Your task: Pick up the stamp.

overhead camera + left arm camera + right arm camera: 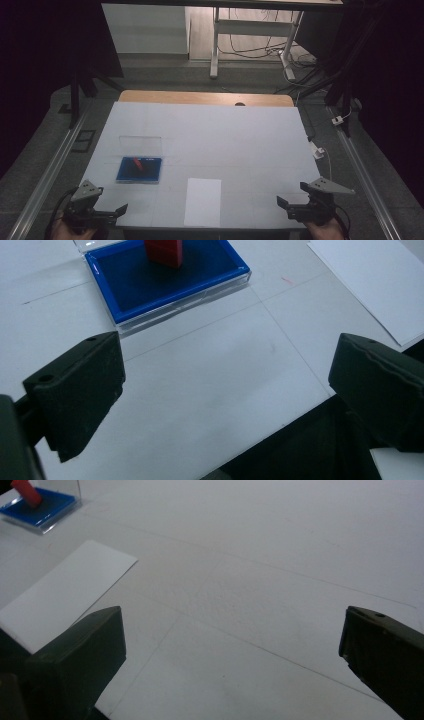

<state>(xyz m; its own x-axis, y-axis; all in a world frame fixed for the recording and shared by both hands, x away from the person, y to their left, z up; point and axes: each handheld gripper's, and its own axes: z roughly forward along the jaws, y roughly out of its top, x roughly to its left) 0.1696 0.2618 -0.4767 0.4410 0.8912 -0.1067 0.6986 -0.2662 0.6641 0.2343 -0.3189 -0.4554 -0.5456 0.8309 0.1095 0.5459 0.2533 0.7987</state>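
Two grippers at my near table edge: left gripper (111, 214) and right gripper (292, 206), both jaws wide, empty. One paper sheet (203, 201) between them. One blue tray (150, 174) holding one red block (137, 163).

The left gripper (225, 390) has its black jaws spread wide over the white desk (200, 390). Beyond them, a red block (165, 251) stands in a blue-lined clear plastic case (150, 295); a white paper sheet (375, 285) lies at the right.

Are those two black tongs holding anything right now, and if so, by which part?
Nothing is held. The left tongs and the right tongs both stand open over the white table, short of the blue case and the paper sheet.
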